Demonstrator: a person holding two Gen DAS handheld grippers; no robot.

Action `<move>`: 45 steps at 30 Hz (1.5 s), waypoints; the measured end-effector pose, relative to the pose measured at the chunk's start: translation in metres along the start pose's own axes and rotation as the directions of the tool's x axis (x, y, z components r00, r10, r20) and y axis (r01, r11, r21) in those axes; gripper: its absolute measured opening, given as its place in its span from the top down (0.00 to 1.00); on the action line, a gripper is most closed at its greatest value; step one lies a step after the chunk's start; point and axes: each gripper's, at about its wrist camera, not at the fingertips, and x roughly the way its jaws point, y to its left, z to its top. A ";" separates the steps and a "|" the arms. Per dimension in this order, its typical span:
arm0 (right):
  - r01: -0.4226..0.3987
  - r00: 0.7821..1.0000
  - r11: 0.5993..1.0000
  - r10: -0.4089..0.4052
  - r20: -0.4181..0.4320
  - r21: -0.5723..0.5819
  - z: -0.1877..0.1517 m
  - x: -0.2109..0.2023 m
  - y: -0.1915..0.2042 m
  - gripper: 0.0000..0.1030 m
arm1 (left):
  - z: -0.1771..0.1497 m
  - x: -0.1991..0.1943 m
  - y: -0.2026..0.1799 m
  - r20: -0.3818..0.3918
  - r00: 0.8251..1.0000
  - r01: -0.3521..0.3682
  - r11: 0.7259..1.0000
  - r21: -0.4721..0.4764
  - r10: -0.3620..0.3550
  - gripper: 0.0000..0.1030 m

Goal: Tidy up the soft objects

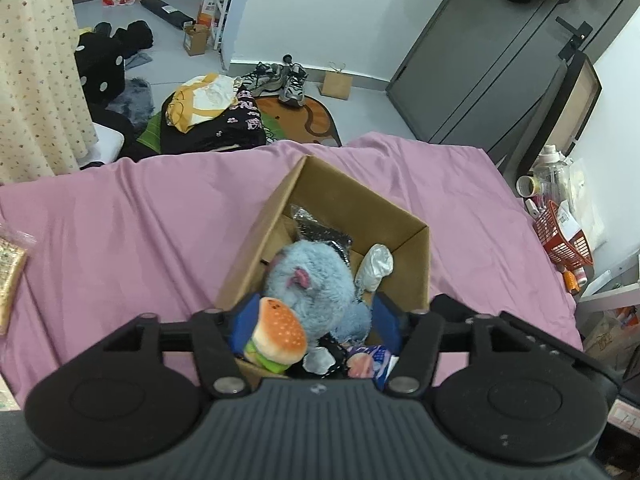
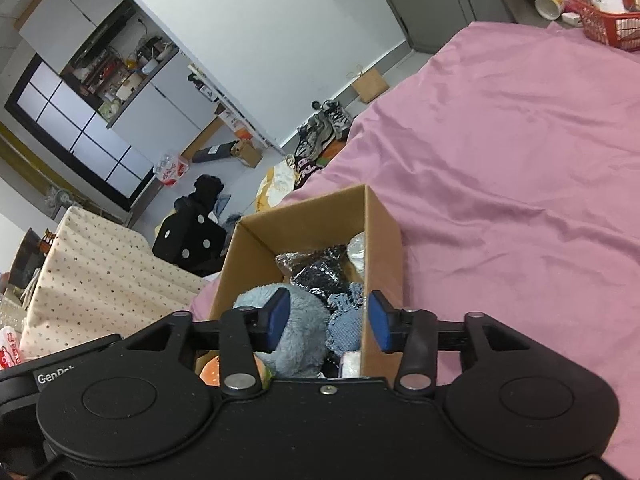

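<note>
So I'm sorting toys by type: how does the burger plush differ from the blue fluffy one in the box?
The burger plush is small, orange-bunned with a green layer; the blue plush is far bigger and pale blue with a pink ear. The burger has short smooth pile; the blue plush is shaggy. The burger sits at the near edge of the box; the blue plush fills the middle. Both are soft toys lying inside the same box.
</note>
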 end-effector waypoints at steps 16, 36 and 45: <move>0.094 0.992 0.994 -0.090 0.087 -0.050 -0.011 -0.078 0.007 0.07 | -0.007 -0.042 -0.011 -0.002 1.000 0.011 0.992 0.128 -0.010 0.06; 0.223 0.963 0.968 -0.200 0.183 -0.117 -0.043 -0.171 0.048 0.00 | -0.042 -0.126 -0.008 0.033 0.999 0.025 0.954 0.299 -0.036 0.01; 0.263 0.950 0.952 -0.228 0.212 -0.155 -0.060 -0.207 0.062 0.00 | -0.055 -0.159 -0.006 0.040 0.997 0.044 0.928 0.370 -0.063 0.01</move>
